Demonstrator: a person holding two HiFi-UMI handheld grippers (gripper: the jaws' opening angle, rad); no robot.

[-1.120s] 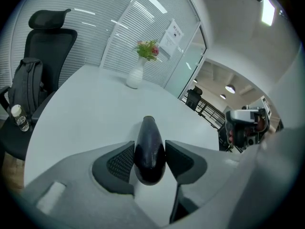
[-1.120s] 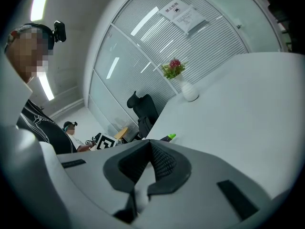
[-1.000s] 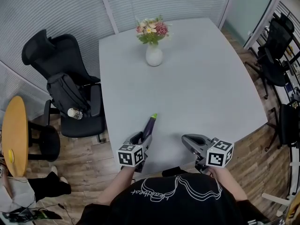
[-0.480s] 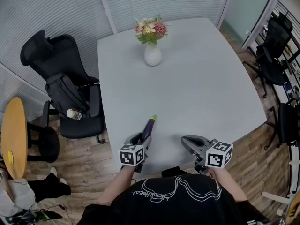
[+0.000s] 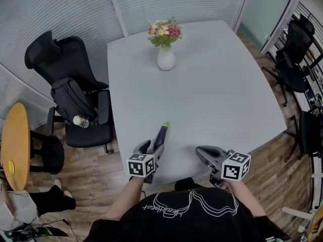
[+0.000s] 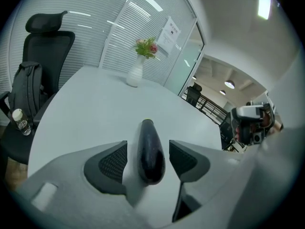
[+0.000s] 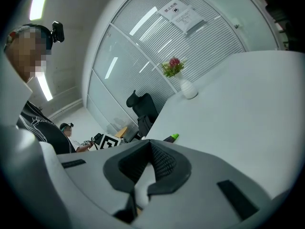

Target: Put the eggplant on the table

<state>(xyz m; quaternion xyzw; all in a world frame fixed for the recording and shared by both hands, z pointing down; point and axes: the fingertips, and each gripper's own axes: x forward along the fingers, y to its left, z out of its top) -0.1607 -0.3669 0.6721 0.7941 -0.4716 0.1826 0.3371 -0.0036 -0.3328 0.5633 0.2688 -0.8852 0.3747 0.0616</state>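
Note:
The dark purple eggplant (image 5: 160, 136) with a green stem end lies on the grey table (image 5: 217, 95) near its front edge. My left gripper (image 5: 152, 148) sits around the eggplant's near end. In the left gripper view the eggplant (image 6: 150, 151) lies between the two pads (image 6: 113, 162) with a gap on each side. The jaws of my left gripper (image 6: 148, 160) have just been opening and stand open. My right gripper (image 5: 202, 151) hovers at the table's front edge to the right, shut with nothing in it (image 7: 151, 163). The eggplant's green tip (image 7: 175, 137) shows beyond it.
A white vase of flowers (image 5: 166, 59) stands at the table's far side. A black office chair (image 5: 55, 59) with a backpack (image 5: 70, 101) is at the table's left. A round wooden table (image 5: 15, 145) is further left. More chairs (image 5: 298, 44) stand at the right.
My left gripper's jaws stand slightly wider than before, off the eggplant. The eggplant rests in the same place on the table. The right gripper has not moved.

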